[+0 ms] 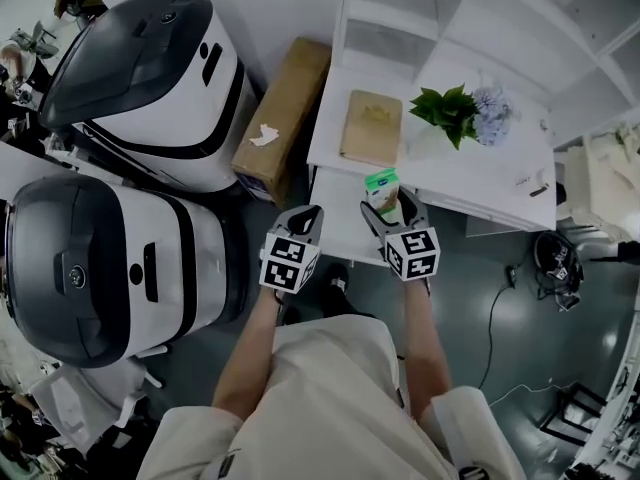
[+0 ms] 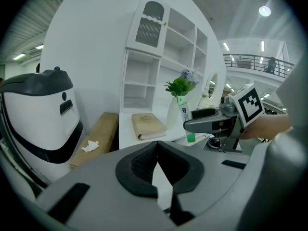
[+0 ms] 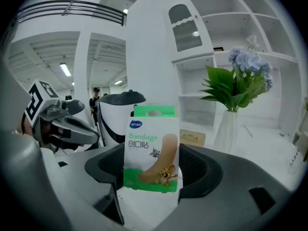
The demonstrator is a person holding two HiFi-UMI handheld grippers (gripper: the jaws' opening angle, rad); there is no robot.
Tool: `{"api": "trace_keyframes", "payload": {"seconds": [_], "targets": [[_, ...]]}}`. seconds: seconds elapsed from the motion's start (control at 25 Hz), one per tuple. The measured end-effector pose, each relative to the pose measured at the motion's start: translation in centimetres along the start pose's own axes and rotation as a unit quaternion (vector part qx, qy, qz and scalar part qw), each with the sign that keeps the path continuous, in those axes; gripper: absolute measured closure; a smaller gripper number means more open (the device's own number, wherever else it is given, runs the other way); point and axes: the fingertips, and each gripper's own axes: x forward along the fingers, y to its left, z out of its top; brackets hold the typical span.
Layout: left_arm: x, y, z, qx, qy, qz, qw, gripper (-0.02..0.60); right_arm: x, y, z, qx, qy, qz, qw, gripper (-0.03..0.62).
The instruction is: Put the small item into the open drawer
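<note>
Bandage box (image 1: pixel 381 188), green and white with a cartoon plaster printed on it, stands upright, pinched low down between the jaws of your right gripper (image 1: pixel 391 208). It hangs over the far right part of what looks to be the open drawer (image 1: pixel 338 223), a white tray jutting toward you from under the desk top (image 1: pixel 450 183). Your left gripper (image 1: pixel 308 214) hovers just left of it, over the drawer's near left side, jaws pressed together on nothing.

What could go wrong, as a judgement: the hold is low on a tall, light carton, so a quick tilt could make it pivot or slip free. Let go from this spot, it may catch the desk edge or the drawer's right wall and drop to the floor. The left gripper is close enough to be bumped.

The desk top is white and carries a tan book (image 1: pixel 371 126) and, to its right, a vase of green leaves (image 1: pixel 445 113) with pale blue flowers. Open white shelves (image 1: pixel 400 13) rise at the far side. Left of the desk sits a long cardboard box (image 1: pixel 283 108) with a crumpled tissue (image 1: pixel 265 135) on it, and farther left stand two large white-and-black machines (image 1: pixel 150 78). The floor (image 1: pixel 470 288) is dark glossy grey, with a cable trailing at right.
</note>
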Motion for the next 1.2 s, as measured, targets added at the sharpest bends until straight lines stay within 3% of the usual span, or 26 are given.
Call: {"api": "trace_keyframes", "payload": {"seconds": [0.2, 0.44, 0.72, 1.2], "targets": [[1.6, -0.4, -0.1, -0.002, 0.011, 0.007, 0.9999, 0.565, 1.9, -1.1, -1.7, -0.066, 0.044, 0.048, 0.996, 0.229], [2.7, -0.6, -0.1, -0.007, 0.024, 0.011, 0.9996, 0.565, 4.3, -1.7, -4.6, -0.131, 0.092, 0.099, 0.982, 0.229], [3.9, -1.1, -0.5, -0.009, 0.034, 0.019, 0.9992, 0.565, 6.4, 0.0, -8.2, -0.159, 0.136, 0.165, 0.964, 0.229], [5.6, -0.2, -3.8, -0.075, 0.053, 0.06, 0.9939, 0.565, 8.9, -0.6, -15.6, -0.192, 0.214, 0.228, 0.93, 0.229]]}}
